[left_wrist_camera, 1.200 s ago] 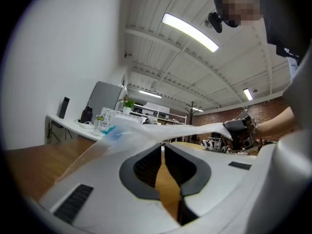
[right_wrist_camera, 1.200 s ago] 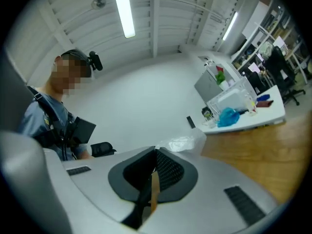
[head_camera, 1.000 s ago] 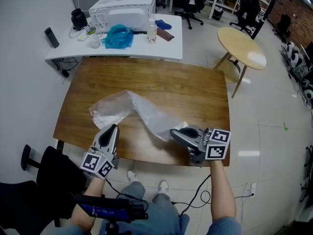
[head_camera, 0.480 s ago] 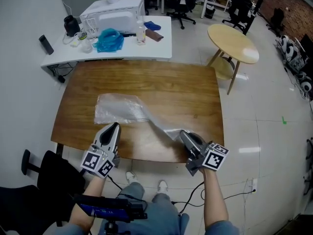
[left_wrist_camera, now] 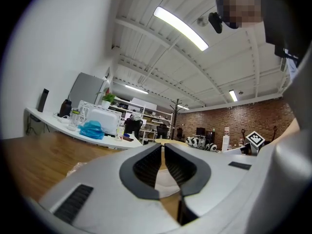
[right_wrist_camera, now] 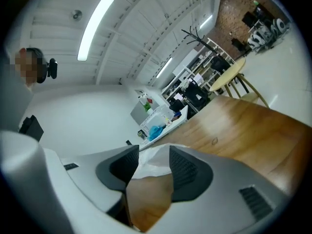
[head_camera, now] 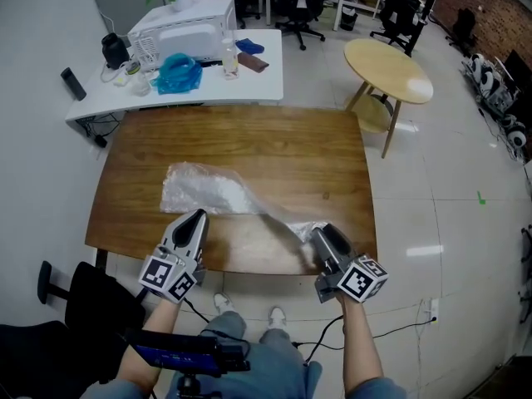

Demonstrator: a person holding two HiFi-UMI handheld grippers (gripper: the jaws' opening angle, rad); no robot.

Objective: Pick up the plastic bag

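Observation:
A clear crumpled plastic bag (head_camera: 208,191) lies flat on the brown wooden table (head_camera: 274,144), its thin end trailing toward the near right edge. My right gripper (head_camera: 318,233) sits at that trailing end. Its jaws have just been opening and now stand apart, with the bag's pale edge (right_wrist_camera: 155,167) showing in the gap of the right gripper (right_wrist_camera: 153,153), not pressed. My left gripper (head_camera: 197,216) points at the bag's near side from the table's front edge. The left gripper (left_wrist_camera: 163,148) has its pads nearly together with nothing between them.
Behind the table stands a white desk (head_camera: 249,77) with a white appliance (head_camera: 181,25), a blue bag (head_camera: 177,71) and a bottle (head_camera: 230,61). A round light table (head_camera: 389,69) is at the back right. A black chair (head_camera: 79,306) is at the near left.
The right gripper drew back toward the table's near edge, dragging the bag's end with it. The raised bag settled flat, and the right jaws opened. The left gripper barely shifted.

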